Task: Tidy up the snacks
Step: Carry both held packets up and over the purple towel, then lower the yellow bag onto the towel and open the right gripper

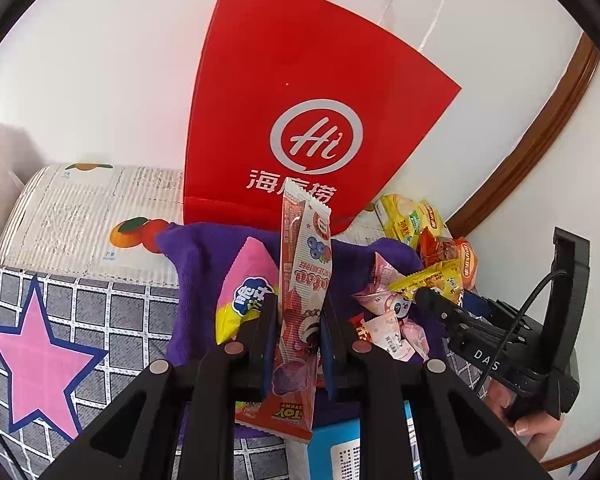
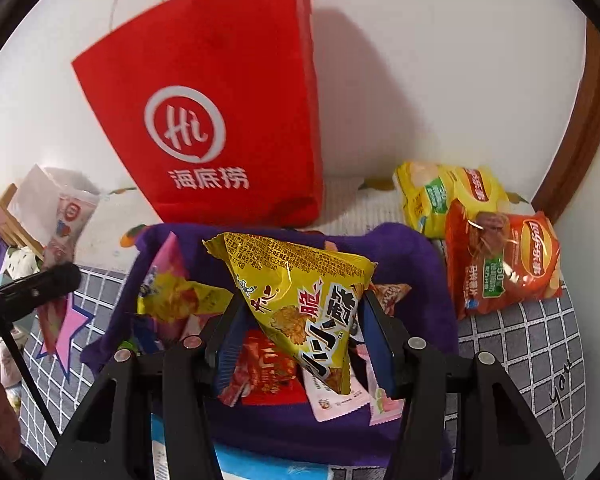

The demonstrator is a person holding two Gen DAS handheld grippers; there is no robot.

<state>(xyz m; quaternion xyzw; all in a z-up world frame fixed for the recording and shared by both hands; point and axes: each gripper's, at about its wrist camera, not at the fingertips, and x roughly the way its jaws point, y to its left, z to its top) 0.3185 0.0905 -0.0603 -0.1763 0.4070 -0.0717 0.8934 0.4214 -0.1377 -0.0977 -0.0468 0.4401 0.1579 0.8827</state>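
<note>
The left tool (image 1: 298,340) pinches a long red snack stick (image 1: 302,280), held upright in front of the red paper bag (image 1: 300,92). The right tool (image 2: 300,340) clamps a yellow triangular snack packet (image 2: 300,292) above a purple cloth (image 2: 404,256) strewn with small sweets, just before the bag. Yellow and orange crisp packets (image 2: 500,256) lie right of the bag, beside the cloth.
</note>
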